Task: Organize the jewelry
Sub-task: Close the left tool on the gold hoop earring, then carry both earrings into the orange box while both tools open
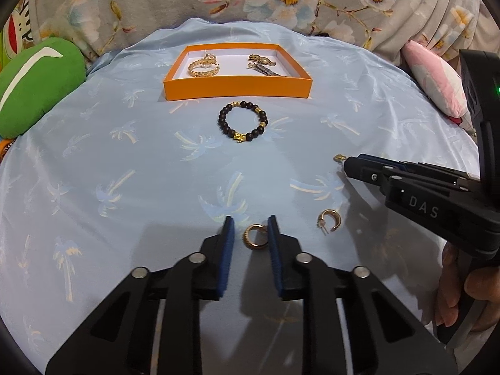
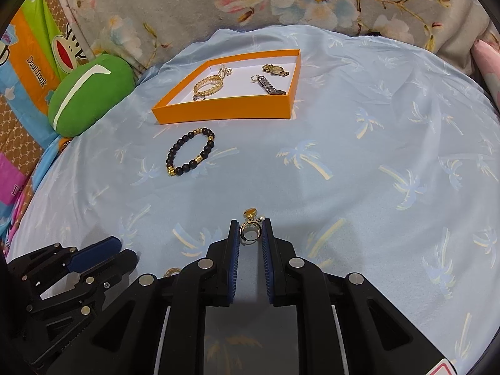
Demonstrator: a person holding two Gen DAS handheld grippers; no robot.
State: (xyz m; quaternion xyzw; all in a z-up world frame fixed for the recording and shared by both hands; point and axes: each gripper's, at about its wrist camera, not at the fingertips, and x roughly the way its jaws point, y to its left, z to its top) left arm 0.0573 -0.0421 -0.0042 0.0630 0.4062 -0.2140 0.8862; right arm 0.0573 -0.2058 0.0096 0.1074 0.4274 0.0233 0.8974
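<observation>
- While my left hand-held gripper (image 1: 250, 229) stands wide, a gold hoop earring (image 1: 255, 234) lies between its fingers.
- My right hand-held gripper (image 2: 251, 231) stands narrowly parted around a gold ring (image 2: 249, 233); orange tray (image 2: 225, 111) at 11 o'clock.

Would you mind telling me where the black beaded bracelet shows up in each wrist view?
Left wrist: black beaded bracelet at upper centre, just in front of the orange box.
Right wrist: bracelet left of centre, below the box's front wall.
Shared landmark: the orange box.
</observation>
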